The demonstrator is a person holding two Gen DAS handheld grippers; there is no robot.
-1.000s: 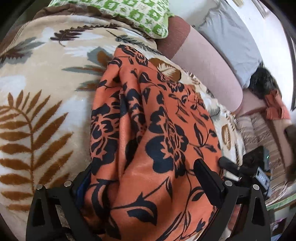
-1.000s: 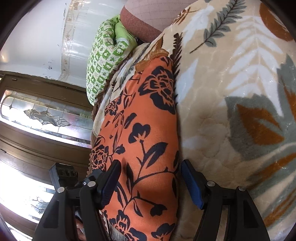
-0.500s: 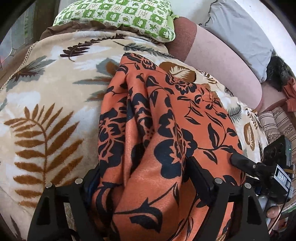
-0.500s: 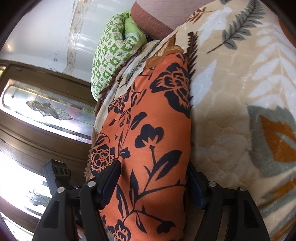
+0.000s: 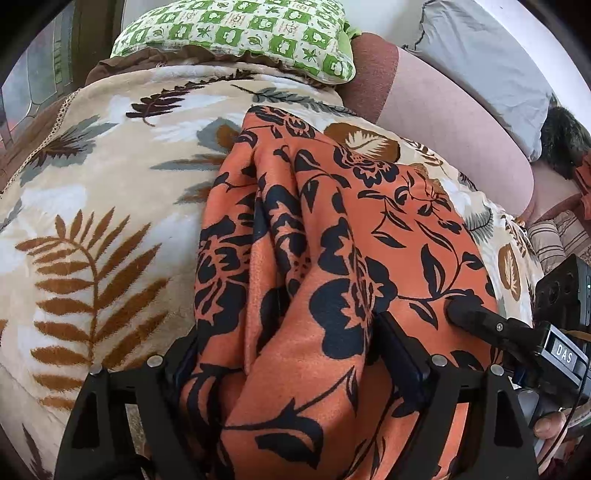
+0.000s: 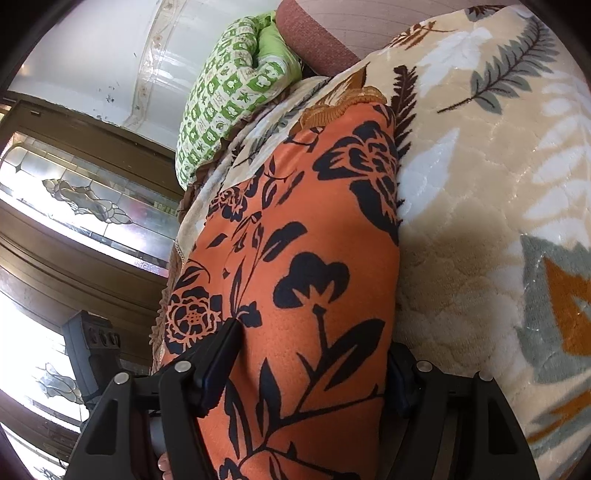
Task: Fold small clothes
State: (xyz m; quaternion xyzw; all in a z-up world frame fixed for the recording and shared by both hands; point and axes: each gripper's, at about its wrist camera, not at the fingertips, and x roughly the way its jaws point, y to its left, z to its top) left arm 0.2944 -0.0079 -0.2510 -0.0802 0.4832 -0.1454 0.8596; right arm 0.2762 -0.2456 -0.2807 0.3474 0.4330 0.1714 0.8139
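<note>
An orange garment with black flowers (image 5: 369, 229) lies on a beige leaf-print blanket (image 5: 92, 192). My left gripper (image 5: 288, 332) is at its near edge, and bunched folds of the cloth fill the gap between its pads. In the right wrist view the same garment (image 6: 314, 240) runs away from me as a long folded strip. My right gripper (image 6: 314, 341) holds its near end, one finger (image 6: 221, 350) on top and the other at the strip's right edge. One right gripper finger (image 5: 469, 314) shows in the left wrist view, resting on the cloth.
A green patterned pillow (image 5: 240, 33) and a pink bolster (image 5: 443, 110) lie at the blanket's far edge, with a grey pillow (image 5: 480, 51) behind. A wooden door with patterned glass (image 6: 74, 199) stands to the left of the bed.
The cloth between the left jaws has bunched into raised folds. The right gripper has moved closer to the left one. The left view now shows more of the far pillow.
</note>
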